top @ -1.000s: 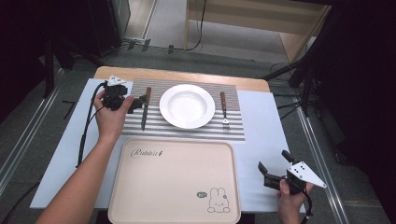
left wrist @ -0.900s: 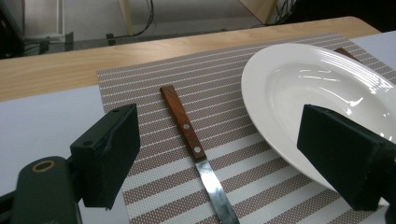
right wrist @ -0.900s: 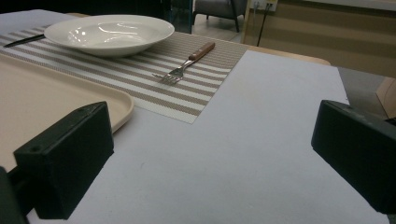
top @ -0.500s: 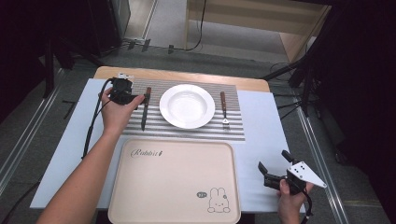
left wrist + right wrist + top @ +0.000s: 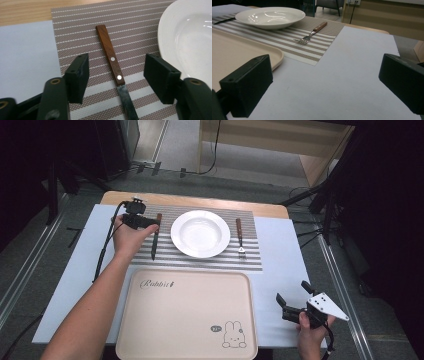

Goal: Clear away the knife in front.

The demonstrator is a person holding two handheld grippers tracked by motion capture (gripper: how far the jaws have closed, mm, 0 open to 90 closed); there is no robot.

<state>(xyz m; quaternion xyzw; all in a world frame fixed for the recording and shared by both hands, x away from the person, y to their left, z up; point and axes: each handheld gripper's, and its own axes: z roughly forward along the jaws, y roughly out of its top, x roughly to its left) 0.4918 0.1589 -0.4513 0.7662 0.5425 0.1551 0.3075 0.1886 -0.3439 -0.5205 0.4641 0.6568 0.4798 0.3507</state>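
The left gripper [image 5: 152,222] hung over the wooden handle of the knife [image 5: 155,236], which lay on the striped placemat [image 5: 210,260] just to the left of the white plate [image 5: 200,233], its handle pointing toward the far edge of the surface [image 5: 280,250] and its blade toward the person. In the left gripper view the gripper [image 5: 116,75] straddled the knife [image 5: 112,65]: one jaw stood on each side of the handle near its two rivets, with mat showing in the gaps, so the pads were not yet pressing on it. The jaws had just been closing in, with the knife handle between them, and nothing was gripped. The rim of the plate [image 5: 175,45] sat close beside the jaw on that side. On the other side of the plate a fork [image 5: 240,236] with a matching wooden handle lay on the same mat, apart from the plate. Nearer the person sat a cream tray [image 5: 185,315] with a rabbit printed in one corner and nothing on it. The right gripper [image 5: 292,301] was held low over the pale cover at the near right corner of the surface, well apart from the cutlery; in the right gripper view its jaws stood wide apart over bare cover, released and holding nothing, with the fork [image 5: 312,32] and the plate [image 5: 270,17] farther off.
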